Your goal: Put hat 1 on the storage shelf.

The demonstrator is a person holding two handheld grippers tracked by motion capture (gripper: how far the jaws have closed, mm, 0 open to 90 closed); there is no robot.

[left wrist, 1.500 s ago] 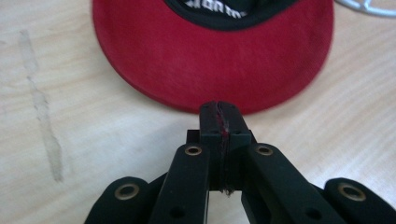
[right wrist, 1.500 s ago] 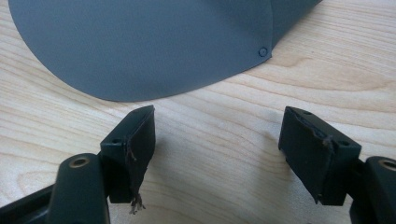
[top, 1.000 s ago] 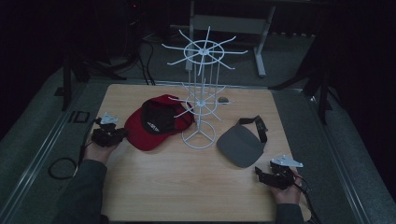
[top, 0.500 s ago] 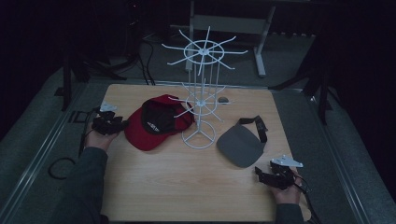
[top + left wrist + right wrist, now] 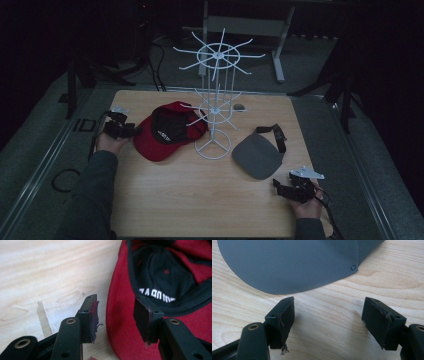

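On the left edge of the wooden table (image 5: 200, 200), I see my left gripper (image 5: 134, 131) wide open, now moved up beside the red cap's (image 5: 165, 132) brim. A white wire rack (image 5: 216, 107) stands mid-table. My right gripper (image 5: 278, 187), unmoved, gapes before the smooth grey visor (image 5: 257, 156); its rivet (image 5: 353, 267) shows up close.

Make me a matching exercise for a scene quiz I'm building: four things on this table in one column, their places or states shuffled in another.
Things:
1. red cap
2. grey visor
3. white wire rack
4. right gripper

Places or states:
A. stands upright mid-table
B. lies inside up, beside the left gripper
C. open over bare wood
D. lies flat, strap toward the far edge

Pairs: 1-B, 2-D, 3-A, 4-C
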